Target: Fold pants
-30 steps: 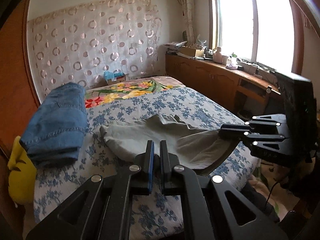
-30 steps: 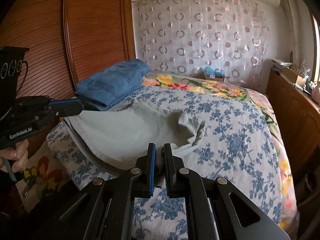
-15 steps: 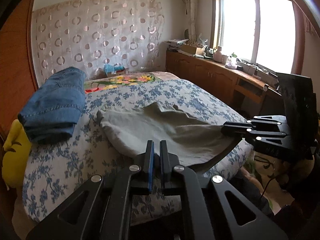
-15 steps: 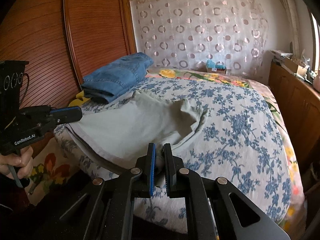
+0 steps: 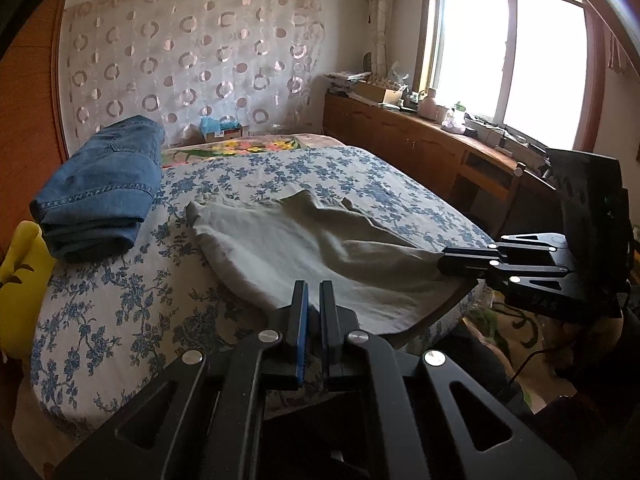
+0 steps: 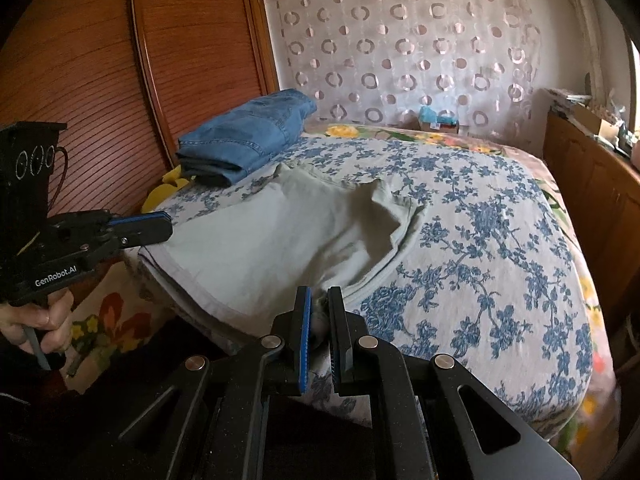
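Pale grey-green pants (image 5: 304, 252) lie spread over the near part of the blue-flowered bed (image 5: 132, 312), with their near edge hanging past the bed's edge. My left gripper (image 5: 313, 300) is shut on that near edge. My right gripper (image 6: 319, 310) is shut on the other near corner of the pants (image 6: 280, 240). Each gripper shows in the other's view: the right gripper (image 5: 448, 266) at the right, the left gripper (image 6: 166, 226) at the left. The cloth is pulled fairly flat between them, with a rumpled fold toward the far side.
Folded blue jeans (image 5: 100, 188) lie at the bed's far left by the wooden headboard (image 6: 100, 80). A yellow cushion (image 5: 20, 280) sits beside them. A wooden cabinet (image 5: 400, 148) with clutter runs under the window at the right. A small box (image 6: 436, 120) sits at the bed's far end.
Both grippers have pulled back and up from the bed with the pants' near edge. The cloth has slid toward me and flattened.
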Demonstrator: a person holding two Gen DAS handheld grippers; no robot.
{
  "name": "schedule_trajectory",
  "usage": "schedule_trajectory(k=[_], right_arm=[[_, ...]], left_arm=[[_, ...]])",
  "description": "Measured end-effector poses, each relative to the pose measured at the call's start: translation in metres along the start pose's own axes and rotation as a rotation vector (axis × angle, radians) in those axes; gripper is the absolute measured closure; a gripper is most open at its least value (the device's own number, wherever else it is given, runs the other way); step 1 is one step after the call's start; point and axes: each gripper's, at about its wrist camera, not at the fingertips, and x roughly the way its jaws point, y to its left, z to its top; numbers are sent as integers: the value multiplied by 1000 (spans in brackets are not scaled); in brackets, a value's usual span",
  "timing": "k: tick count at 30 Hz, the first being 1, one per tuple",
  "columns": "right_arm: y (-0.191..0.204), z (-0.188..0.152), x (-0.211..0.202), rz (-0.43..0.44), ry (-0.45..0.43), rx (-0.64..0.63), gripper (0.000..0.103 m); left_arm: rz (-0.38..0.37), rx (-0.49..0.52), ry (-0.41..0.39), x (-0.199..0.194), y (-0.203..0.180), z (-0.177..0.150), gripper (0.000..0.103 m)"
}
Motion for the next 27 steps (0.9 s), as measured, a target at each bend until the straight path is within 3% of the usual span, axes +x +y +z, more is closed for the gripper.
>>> schedule_trajectory(k=[10, 22, 27], right_arm=[[2, 1, -12, 0, -19, 11, 95], [-27, 50, 50, -79, -38, 24, 95], [-35, 64, 71, -74, -30, 50, 95]], left_arm=[[-15, -3, -18, -3, 1, 6, 97], [54, -26, -35, 49, 37, 52, 97], [62, -39, -25, 66, 49, 64, 97]])
